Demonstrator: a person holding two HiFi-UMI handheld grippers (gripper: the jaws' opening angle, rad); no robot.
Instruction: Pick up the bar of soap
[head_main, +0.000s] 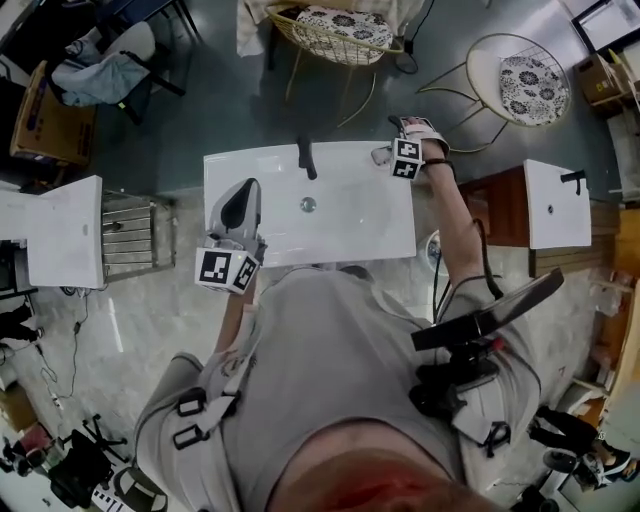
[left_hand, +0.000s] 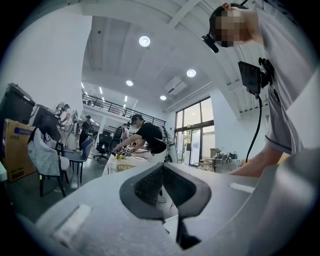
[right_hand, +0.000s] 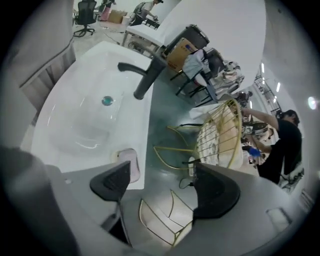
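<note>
The bar of soap (right_hand: 128, 159) is a pale, pinkish, rounded block lying flat at the corner of the white sink counter (right_hand: 75, 115), close to the counter's edge. Seen from the right claw (right_hand: 165, 184), it lies just beyond and partly behind the claw's left pad, not in the gap between the pads. That gap shows only the grey floor and the gold wire chair (right_hand: 220, 135) past the counter. The right claw is released, with its pads well apart and nothing in them. A bar like this is probably light and rigid, but its smooth, rounded faces are likely slick, more so if wet, so a pinch near one end could make it squirt out. The safer hold looks to be across the two long sides at mid-length, with the pads low and level. That would mean shifting the claw sideways toward the basin until the bar is centred. With the edge so near, a nudge could push the bar off the counter. Further from the right claw, across the basin, are the dark faucet (right_hand: 142, 80) and the drain (right_hand: 107, 101). The left claw (left_hand: 163, 175) is well away at the near edge of the counter. It points up into the room, clenched, with its pad tips together on nothing.
</note>
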